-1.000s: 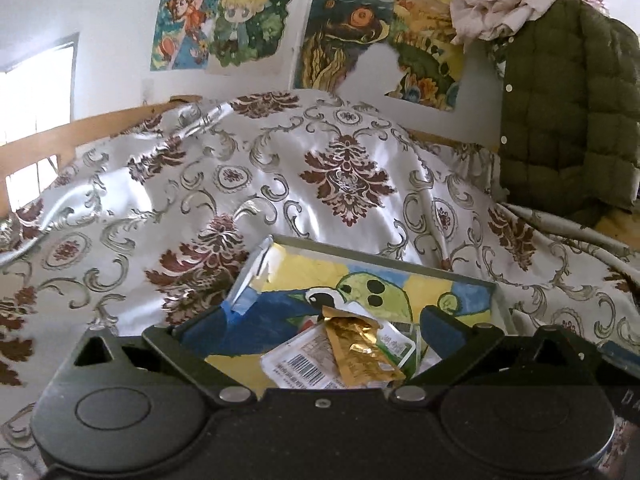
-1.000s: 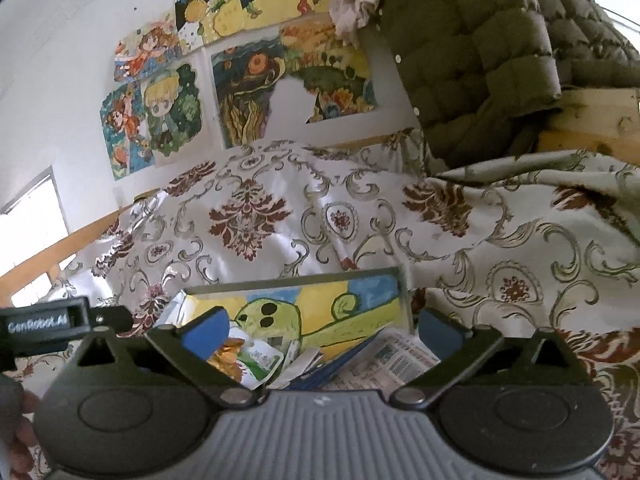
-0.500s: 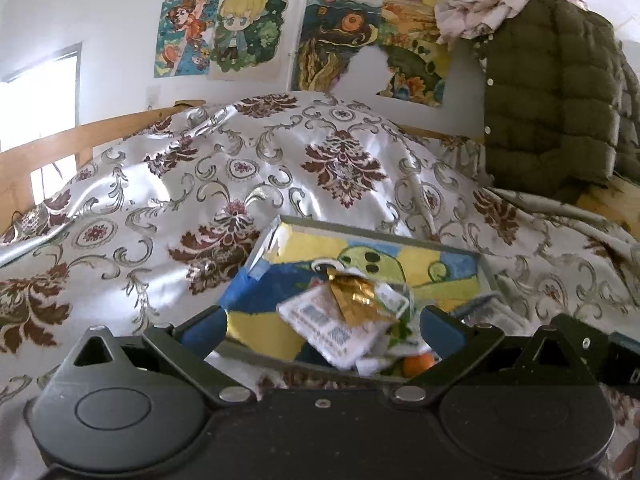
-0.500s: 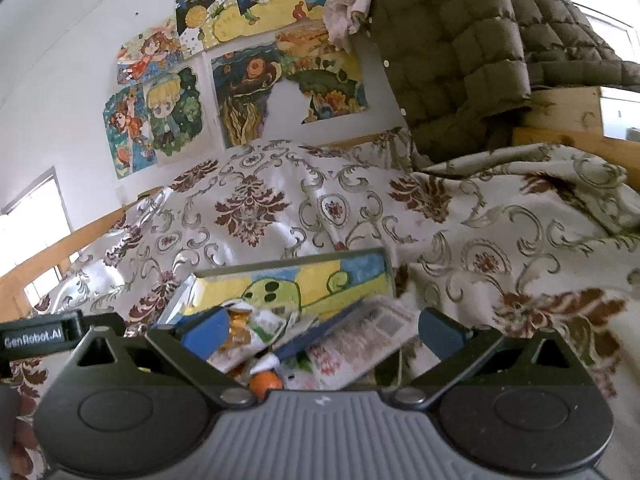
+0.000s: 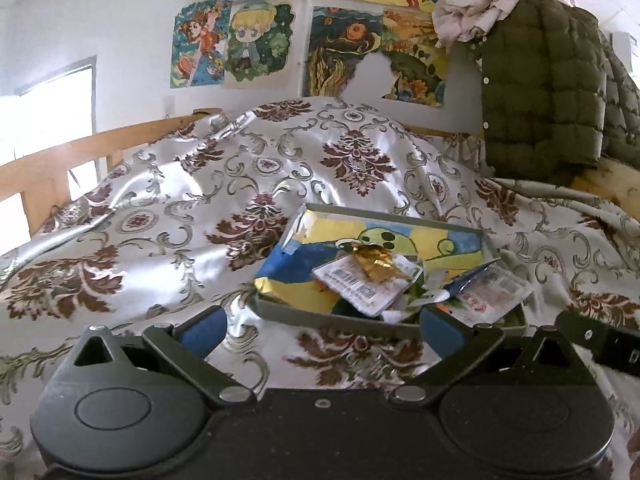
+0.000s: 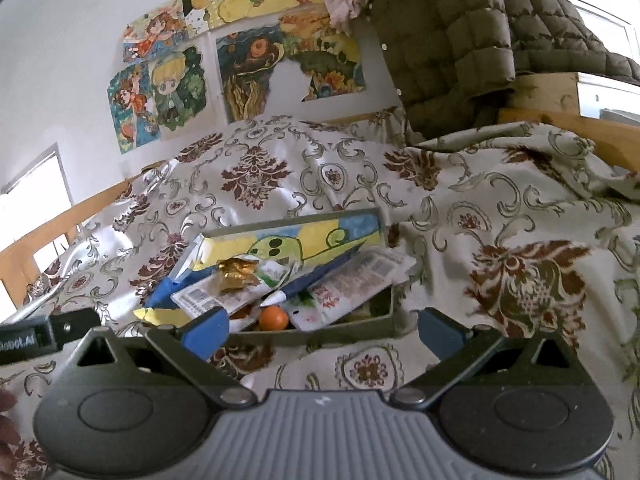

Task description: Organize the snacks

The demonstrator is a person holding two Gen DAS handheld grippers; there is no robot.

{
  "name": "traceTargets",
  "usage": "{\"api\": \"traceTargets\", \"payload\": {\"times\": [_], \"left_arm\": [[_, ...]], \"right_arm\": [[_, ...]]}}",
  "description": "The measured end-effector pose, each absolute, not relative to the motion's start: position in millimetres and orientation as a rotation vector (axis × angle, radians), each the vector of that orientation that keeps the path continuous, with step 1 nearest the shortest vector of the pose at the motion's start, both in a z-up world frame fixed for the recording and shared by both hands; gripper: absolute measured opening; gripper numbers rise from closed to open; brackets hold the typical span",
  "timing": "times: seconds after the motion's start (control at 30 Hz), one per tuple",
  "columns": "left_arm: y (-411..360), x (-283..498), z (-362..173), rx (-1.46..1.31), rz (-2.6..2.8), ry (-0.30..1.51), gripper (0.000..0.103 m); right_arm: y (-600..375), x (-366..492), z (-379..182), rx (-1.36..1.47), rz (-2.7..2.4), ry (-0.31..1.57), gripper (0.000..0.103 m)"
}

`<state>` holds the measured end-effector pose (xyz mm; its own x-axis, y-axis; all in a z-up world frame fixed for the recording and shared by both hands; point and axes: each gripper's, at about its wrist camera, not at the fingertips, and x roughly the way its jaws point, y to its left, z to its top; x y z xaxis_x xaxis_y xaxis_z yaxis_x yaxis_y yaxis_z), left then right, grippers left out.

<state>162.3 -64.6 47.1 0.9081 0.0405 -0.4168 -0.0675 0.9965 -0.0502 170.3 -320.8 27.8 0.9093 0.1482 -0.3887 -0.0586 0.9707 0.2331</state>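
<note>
In the left wrist view, the left gripper (image 5: 320, 326) has its two blue-tipped fingers spread wide and nothing is between them. It hangs above the patterned bedspread (image 5: 168, 216), just in front of the grey tray (image 5: 352, 322). The tray lies on the bedspread and holds the snack packets (image 5: 366, 286), with a crumpled gold wrapper (image 5: 374, 260) on top of the pile. A painted sheet of paper (image 5: 296, 266) lines the tray. The near wall of the tray hides the lower packets, and the right fingertip covers the corner of the pile. At the right edge, a dark part of the other gripper is cut off.

In the right wrist view, the right gripper (image 6: 322, 330) is also wide open and holds nothing, close before the same tray (image 6: 352, 334). Here a small orange round thing (image 6: 274, 317) shows among the packets; I cannot tell what it is. A large white packet with red print (image 6: 352, 284) leans over the tray rim. The left fingertip hides part of the pile. At the lower left edge, a bit of a hand (image 6: 6, 432) is cut off.
</note>
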Motion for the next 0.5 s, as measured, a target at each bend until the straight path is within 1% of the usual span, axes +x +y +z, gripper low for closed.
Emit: {"api": "traceTargets", "payload": {"times": [0.5], "left_arm": [[-40,95,16,-0.082,0.067,0.449,0.102]], "right_arm": [[-316,124,18,0.254,0.106,0.412,0.103]]}}
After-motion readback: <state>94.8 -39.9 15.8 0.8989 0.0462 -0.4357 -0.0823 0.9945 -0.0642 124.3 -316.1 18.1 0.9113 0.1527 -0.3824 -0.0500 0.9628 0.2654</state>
